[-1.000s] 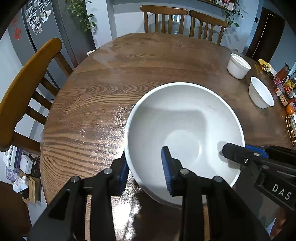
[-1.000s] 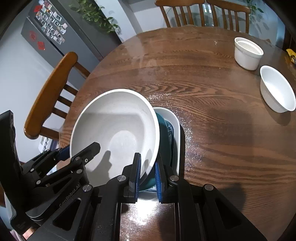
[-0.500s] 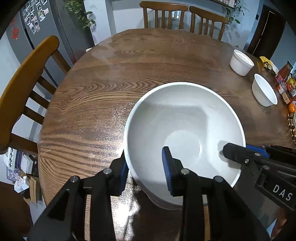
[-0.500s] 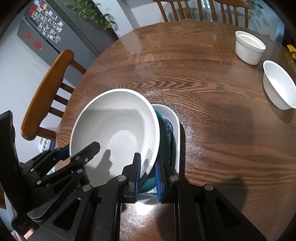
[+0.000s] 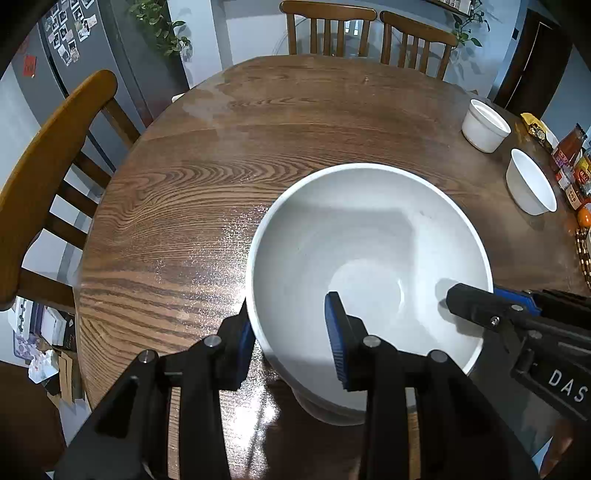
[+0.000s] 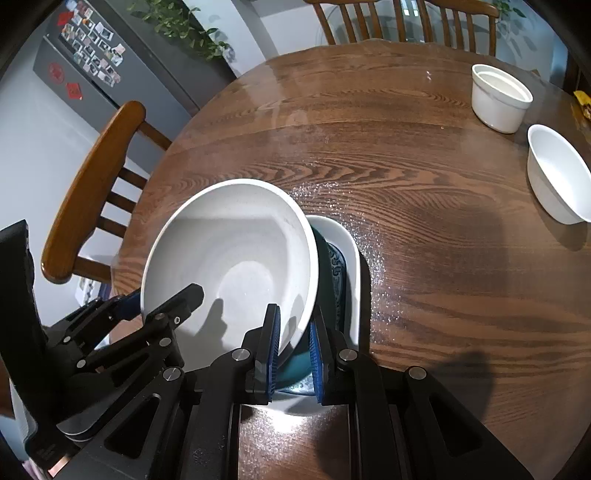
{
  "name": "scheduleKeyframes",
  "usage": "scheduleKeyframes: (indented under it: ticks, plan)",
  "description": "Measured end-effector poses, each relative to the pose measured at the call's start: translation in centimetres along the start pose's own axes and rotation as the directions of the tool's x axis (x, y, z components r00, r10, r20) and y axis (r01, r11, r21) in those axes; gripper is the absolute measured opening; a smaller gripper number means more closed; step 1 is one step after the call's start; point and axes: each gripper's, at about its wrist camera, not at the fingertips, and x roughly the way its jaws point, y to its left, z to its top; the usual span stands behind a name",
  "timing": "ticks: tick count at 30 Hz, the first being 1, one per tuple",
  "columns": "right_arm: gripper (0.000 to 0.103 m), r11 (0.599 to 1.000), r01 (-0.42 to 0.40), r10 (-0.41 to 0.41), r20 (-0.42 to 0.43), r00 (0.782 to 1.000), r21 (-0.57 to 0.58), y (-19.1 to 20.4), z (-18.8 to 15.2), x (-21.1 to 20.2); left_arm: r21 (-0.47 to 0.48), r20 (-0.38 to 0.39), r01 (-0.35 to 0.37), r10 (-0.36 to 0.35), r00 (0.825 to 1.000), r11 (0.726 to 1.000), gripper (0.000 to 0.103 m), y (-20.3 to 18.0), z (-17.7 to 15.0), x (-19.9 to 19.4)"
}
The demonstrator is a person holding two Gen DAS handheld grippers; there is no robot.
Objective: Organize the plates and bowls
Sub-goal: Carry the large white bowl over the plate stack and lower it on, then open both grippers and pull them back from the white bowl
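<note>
A large white bowl (image 5: 369, 258) is held tilted above the round wooden table (image 5: 258, 129). My left gripper (image 5: 291, 338) straddles its near left rim, one finger outside and one inside, gripping it. My right gripper (image 6: 293, 347) is shut on the bowl's right rim (image 6: 229, 254); its finger also shows in the left wrist view (image 5: 480, 310). Under the bowl stand a teal patterned bowl (image 6: 332, 280) and a white dish (image 6: 351, 258). Two small white bowls sit at the far right: a straight-sided one (image 6: 500, 98) and a rounded one (image 6: 557, 184).
Wooden chairs stand at the table's left (image 5: 48, 166) and far side (image 5: 332, 29). Jars and sauce bottles (image 5: 572, 170) crowd the right edge. A grey fridge (image 6: 110, 66) stands behind the left chair.
Both grippers have lifted the large white bowl slightly and drawn it back toward me; the table and small bowls look farther away. Both grips are unchanged.
</note>
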Motion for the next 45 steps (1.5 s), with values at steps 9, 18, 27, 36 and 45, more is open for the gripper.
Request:
scheduleKeyframes:
  ticks: [9,18,27,36,45]
  plan:
    - [0.016,1.000,-0.012,0.012,-0.004,1.000,0.017,-0.4,0.0,-0.1,-0.006,0.000,0.010,-0.010,1.000,1.000,0.035,0.1,0.0,-0.2]
    - [0.016,0.999,-0.018,0.018,0.017,1.000,0.026,-0.6,-0.1,-0.9,-0.003,0.026,0.005,-0.005,1.000,1.000,0.043,-0.2,0.0,-1.1]
    - [0.016,0.999,-0.018,0.016,0.055,0.998,0.034,-1.0,-0.1,-2.4,-0.013,0.069,-0.013,0.014,0.997,1.000,0.059,-0.2,-0.1,-2.7]
    - [0.040,0.999,-0.024,0.020,0.090,0.996,0.048,-1.8,-0.5,-3.9,-0.018,0.093,-0.025,0.027,0.995,1.000,0.077,-0.8,-0.2,-3.8]
    - [0.043,0.997,-0.028,0.020,0.115,0.993,0.071,-3.2,-1.2,-5.4,-0.001,0.110,-0.032,0.032,0.993,0.999,0.085,-2.5,-0.3,-4.7]
